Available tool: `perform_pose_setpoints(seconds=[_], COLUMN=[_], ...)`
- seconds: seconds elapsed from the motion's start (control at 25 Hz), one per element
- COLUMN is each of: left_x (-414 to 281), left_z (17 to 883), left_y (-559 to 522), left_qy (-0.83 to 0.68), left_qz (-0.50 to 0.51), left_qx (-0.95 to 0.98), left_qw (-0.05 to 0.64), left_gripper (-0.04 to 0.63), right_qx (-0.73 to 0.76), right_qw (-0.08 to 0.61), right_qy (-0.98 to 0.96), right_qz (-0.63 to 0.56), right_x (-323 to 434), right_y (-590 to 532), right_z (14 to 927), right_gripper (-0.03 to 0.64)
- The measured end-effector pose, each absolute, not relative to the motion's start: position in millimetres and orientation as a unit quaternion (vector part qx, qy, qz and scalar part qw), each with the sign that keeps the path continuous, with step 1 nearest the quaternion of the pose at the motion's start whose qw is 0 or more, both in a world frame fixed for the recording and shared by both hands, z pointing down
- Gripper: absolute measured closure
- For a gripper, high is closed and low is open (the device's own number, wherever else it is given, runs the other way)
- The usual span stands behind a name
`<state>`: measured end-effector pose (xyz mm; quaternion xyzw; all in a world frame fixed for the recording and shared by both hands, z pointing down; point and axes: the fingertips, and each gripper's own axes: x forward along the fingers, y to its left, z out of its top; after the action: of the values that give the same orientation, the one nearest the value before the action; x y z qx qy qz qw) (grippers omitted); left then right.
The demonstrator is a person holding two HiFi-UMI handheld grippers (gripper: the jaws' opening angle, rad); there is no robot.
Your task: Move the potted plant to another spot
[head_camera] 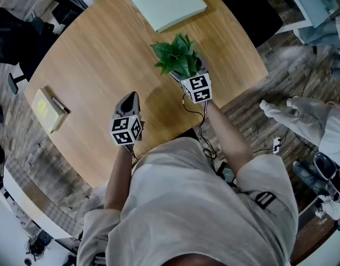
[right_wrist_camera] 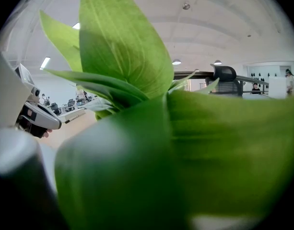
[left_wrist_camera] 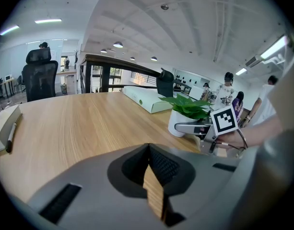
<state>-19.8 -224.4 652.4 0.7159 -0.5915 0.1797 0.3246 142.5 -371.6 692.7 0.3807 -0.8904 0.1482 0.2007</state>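
The potted plant has broad green leaves and a small white pot. It stands near the right edge of the round wooden table. My right gripper reaches in under the leaves, and one grey finger lies across the pot's side, shut on it. In the right gripper view the leaves fill the frame and hide the jaws. I cannot tell whether the pot is off the table. My left gripper hovers shut and empty over the table, left of the plant, its pads pressed together.
A flat pale green box lies at the table's far side behind the plant. A notebook with a pen sits at the left. The table edge runs close to the plant on the right. A person stands beyond it.
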Motion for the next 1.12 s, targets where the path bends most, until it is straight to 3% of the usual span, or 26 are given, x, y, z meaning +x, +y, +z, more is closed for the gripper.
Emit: perform_pose_setpoints(seconds=[0.76,0.96,1.12], left_x=[-8.5,-2.2,0.0], left_z=[653.9,655.0,654.4], left_y=[-217.3,-212.6,-208.5], left_qy=[-0.582,-0.577,-0.577], left_qz=[0.175,0.173,0.168], left_qx=[0.724,0.727,0.727], left_qw=[0.326,0.329,0.332], left_gripper=[0.584,0.583,0.584], right_qx=[0.376,0.377,0.385], right_qw=[0.236,0.248,0.251], right_qy=[-0.883,-0.878,-0.874], right_qz=[0.155,0.157,0.158], right_x=[159.6,166.8,173.2], right_y=[-329.8,-315.4,-303.7], right_z=[702.9,705.3,702.1], right_gripper=[0.131,0.211,0.379])
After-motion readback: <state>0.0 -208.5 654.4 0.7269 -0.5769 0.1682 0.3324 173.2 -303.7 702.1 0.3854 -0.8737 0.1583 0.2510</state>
